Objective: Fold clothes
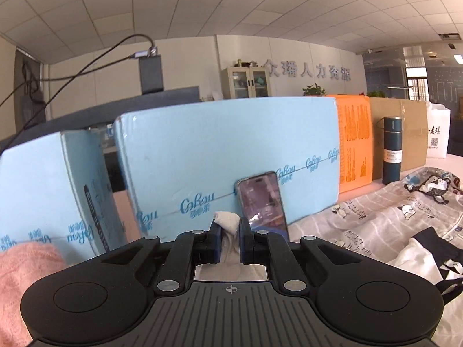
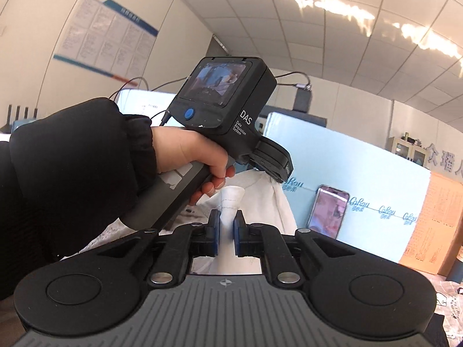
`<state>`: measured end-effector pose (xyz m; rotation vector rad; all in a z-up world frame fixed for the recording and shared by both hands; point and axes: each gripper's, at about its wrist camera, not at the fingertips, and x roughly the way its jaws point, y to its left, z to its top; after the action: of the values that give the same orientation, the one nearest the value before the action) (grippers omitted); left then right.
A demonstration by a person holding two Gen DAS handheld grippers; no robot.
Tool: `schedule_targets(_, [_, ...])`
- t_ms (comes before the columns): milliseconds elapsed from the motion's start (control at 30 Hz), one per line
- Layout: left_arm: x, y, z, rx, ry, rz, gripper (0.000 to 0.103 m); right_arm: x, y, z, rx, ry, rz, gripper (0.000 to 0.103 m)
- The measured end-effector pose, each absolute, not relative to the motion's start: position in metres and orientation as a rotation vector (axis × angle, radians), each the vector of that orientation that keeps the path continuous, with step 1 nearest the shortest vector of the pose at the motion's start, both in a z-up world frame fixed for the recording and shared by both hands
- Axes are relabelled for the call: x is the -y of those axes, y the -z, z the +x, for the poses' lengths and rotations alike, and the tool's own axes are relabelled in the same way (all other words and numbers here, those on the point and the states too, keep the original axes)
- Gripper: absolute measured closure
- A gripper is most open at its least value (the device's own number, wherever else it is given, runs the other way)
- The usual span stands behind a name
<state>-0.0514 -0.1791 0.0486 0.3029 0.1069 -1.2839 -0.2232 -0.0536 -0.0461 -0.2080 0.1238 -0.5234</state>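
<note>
Left gripper (image 1: 230,241) and right gripper (image 2: 226,232) are each pinching the white garment (image 2: 260,199), lifting it clear of the table (phone (image 1: 262,202) behind). Suggest keeping both corners level and taut.

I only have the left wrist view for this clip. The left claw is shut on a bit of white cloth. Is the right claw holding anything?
Observer: Yes. In the right wrist view the right claw is shut on a fold of the same white garment.
Operator: Is that garment lying flat?
Observer: No. It is lifted: its upper edge hangs from the left claw, and the cloth runs down from there to the right claw.
Operator: Can you see who holds the left tool?
Observer: Only in part. A bare left hand coming out of a black sleeve grips its handle.
</note>
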Motion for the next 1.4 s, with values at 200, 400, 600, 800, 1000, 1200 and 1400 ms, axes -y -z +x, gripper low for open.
schedule_targets(200, [0.227, -0.078, -0.147, 0.023, 1.347, 0.360, 0.093, 0.076, 0.033, -0.286, 0.022, 0.642, -0.126, 0.095])
schedule_targets(400, [0.291, -0.054, -0.240, 0.075, 1.408, 0.504, 0.093, 0.108, 0.045, -0.343, 0.044, 0.788, 0.000, 0.095])
schedule_targets(600, [0.352, 0.009, -0.303, 0.007, 1.426, 0.673, 0.094, 0.140, 0.071, -0.389, 0.008, 0.932, 0.157, 0.095])
schedule_targets(800, [0.383, 0.067, -0.335, -0.062, 1.428, 0.836, 0.094, 0.165, 0.101, -0.424, -0.062, 1.000, 0.360, 0.095])
schedule_targets(1000, [0.386, 0.059, -0.331, -0.145, 1.467, 0.723, 0.064, 0.166, 0.121, -0.441, -0.101, 0.975, 0.427, 0.095])
schedule_targets(1200, [0.330, -0.003, -0.289, -0.120, 1.543, 0.472, 0.019, 0.189, 0.124, -0.461, -0.075, 0.926, 0.512, 0.094])
schedule_targets(1400, [0.250, -0.008, -0.207, -0.252, 1.448, 0.326, 0.013, 0.200, 0.126, -0.478, -0.036, 0.819, 0.616, 0.052])
